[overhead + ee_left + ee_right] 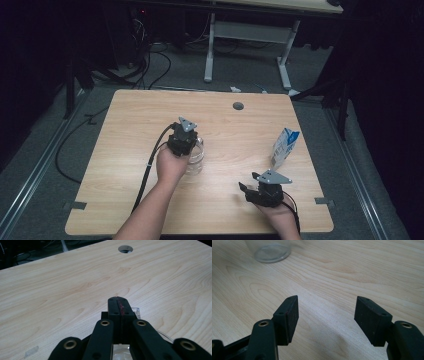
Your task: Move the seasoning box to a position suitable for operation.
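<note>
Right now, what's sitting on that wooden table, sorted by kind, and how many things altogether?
Clear glass jars: 1, with the left tool over it
Blue-and-white cartons: 1, standing upright
Hand-held tools: 2, the left one and the right tool
Total: 4

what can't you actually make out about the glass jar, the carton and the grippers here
- Glass jar, high view: the left gripper and hand cover its rim, so what the shut jaws pinch is unclear.
- Left gripper view: the jaws hide most of the jar; a clear sliver shows beside them.
- Right gripper view: the jar is cut off by the top edge.
- Carton, high view: print too small to read.
- Right gripper, high view: dark, its jaws hard to separate.
</note>
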